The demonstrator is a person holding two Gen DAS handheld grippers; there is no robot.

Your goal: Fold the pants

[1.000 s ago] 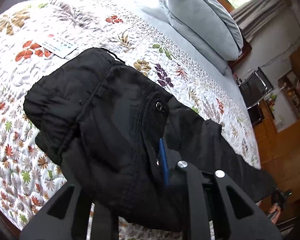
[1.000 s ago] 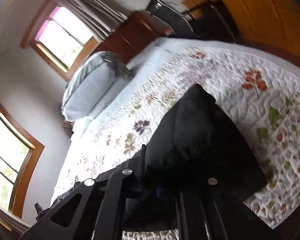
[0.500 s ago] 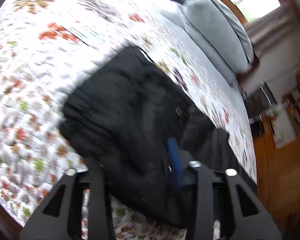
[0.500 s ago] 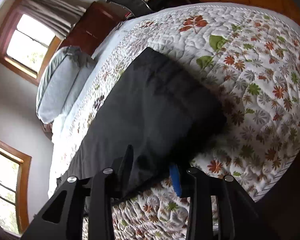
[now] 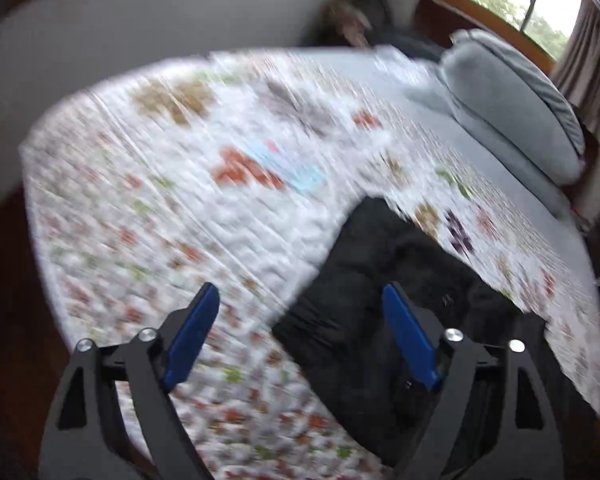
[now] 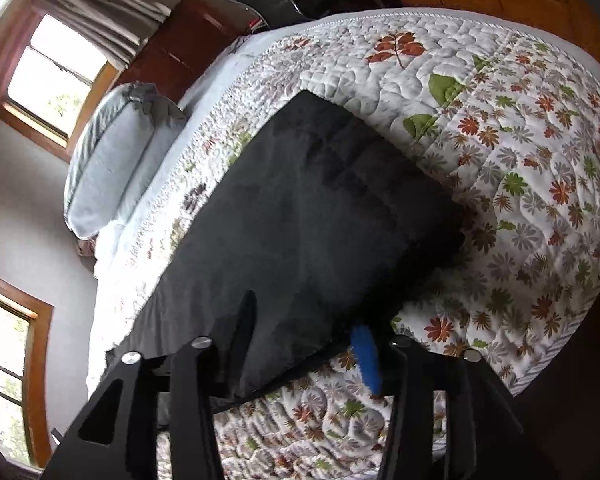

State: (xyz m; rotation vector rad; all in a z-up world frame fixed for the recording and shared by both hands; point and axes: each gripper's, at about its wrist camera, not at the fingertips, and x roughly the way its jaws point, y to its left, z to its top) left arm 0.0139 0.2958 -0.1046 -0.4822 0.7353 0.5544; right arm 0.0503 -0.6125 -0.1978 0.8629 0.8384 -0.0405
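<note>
Right now the black pants [image 6: 312, 216] lie spread flat on the flowered quilt [image 6: 520, 184] that covers the bed, folded into a long dark band running from the near edge of the bed toward the grey pillow [image 6: 108, 160] by the window. Seen from the right wrist, the right gripper [image 6: 306, 332] sits low over the near edge of the cloth, its jaws opening; the hem lies between them, but the blue pad [image 6: 366, 360] does not press on it. The left wrist view is smeared by motion. It shows the left gripper [image 5: 300, 308] with its jaws opening wide, nothing gripped; one blue pad [image 5: 192, 336] is over bare quilt, the other over the bunched end of the pants [image 5: 380, 288]
</note>
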